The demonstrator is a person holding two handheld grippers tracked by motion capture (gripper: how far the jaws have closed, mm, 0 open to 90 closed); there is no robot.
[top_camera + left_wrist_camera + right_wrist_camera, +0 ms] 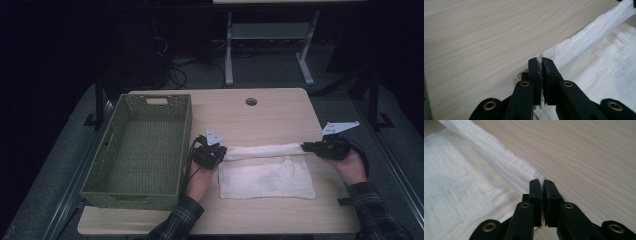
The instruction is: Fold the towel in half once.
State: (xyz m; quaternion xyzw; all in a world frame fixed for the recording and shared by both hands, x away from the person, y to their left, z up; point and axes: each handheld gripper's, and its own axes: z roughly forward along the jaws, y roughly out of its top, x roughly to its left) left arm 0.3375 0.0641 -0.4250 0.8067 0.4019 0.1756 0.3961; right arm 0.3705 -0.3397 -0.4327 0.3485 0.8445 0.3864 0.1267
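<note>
Seen from the high view, a person at a light wooden table holds a white towel by its two far corners, the left gripper at one end and the right gripper at the other, with the far edge drawn into a taut band running side to side between them while the rest of the cloth lies flat on the table toward the person; a green woven basket, empty, stands just beside the left gripper on the table's left side, and a round cable hole sits near the far edge. In the left gripper view, the black jaws are pressed together on the towel's corner, a tuft of fabric showing just past the tips, and the bunched edge stretches away to the upper right. In the right gripper view, the jaws are likewise clamped on the opposite corner, the gathered edge running off to the upper left over the flat cloth. The towel's long axis lies straight across from one gripper to the other, each holding its own end, so any fold toward the person would likely call for both to travel together; the basket is nearer the left hand
</note>
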